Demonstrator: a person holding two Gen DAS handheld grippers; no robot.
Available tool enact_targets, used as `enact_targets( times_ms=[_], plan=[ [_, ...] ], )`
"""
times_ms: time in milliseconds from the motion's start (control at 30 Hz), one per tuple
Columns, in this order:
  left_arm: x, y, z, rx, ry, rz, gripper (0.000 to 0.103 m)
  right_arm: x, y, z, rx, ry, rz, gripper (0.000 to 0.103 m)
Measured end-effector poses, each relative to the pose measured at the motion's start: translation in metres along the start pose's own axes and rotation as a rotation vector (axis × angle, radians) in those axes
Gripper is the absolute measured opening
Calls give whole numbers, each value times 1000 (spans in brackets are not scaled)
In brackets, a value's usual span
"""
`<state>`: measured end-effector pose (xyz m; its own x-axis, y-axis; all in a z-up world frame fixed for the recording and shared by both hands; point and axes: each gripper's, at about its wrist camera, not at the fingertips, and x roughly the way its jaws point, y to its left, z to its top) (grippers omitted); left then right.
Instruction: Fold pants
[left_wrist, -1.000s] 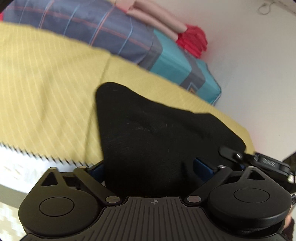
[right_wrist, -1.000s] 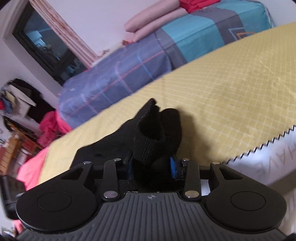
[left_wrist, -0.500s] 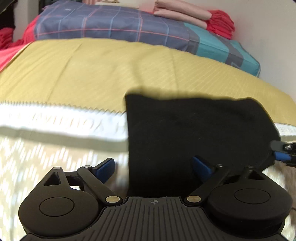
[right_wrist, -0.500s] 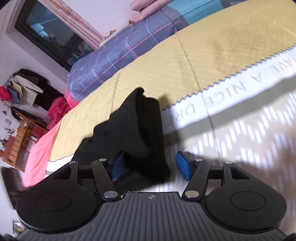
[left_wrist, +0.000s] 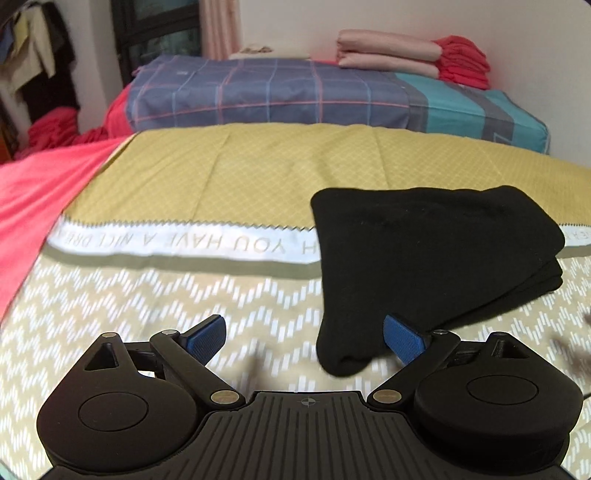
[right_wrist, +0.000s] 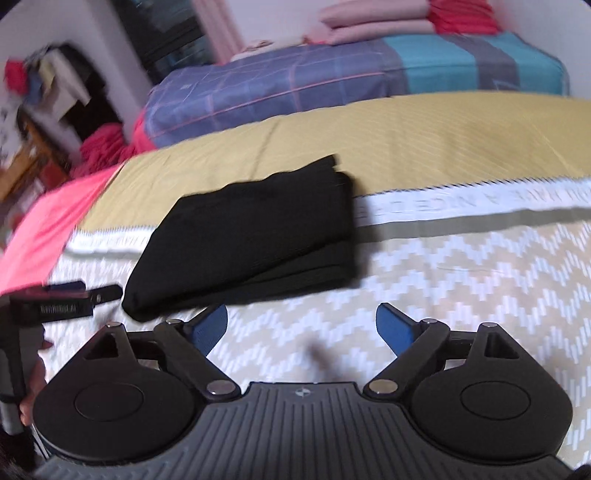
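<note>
The black pants (left_wrist: 424, 258) lie folded in a thick stack on the bed (left_wrist: 258, 173), right of centre in the left view, and with the left claw (left_wrist: 304, 338) spread wide and the right claw (right_wrist: 301, 326) opening with nothing between its jaws, the release step seems finished, so next only a small tidying of the lower corner is perhaps needed.

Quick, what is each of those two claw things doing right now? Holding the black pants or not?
Left gripper: open, holding nothing; a corner of the folded black pants lies loose between its fingers.
Right gripper: jaws opening, nothing between them; the pants lie free on the bed.
</note>
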<state>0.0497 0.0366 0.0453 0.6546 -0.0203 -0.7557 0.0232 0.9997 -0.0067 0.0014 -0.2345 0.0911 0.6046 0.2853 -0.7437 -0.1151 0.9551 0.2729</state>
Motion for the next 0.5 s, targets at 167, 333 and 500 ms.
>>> enact_targets(
  times_ms=[167, 333, 500],
  plan=[
    [-5, 6, -9, 3, 7, 25, 103, 5, 33, -12, -90, -1, -29, 90],
    [-11, 5, -18, 24, 4, 58, 103, 12, 46, -22, -128, 9, -26, 90],
    [-12, 5, -22, 30, 12, 67, 103, 13, 50, -25, -128, 14, -18, 90]
  ],
)
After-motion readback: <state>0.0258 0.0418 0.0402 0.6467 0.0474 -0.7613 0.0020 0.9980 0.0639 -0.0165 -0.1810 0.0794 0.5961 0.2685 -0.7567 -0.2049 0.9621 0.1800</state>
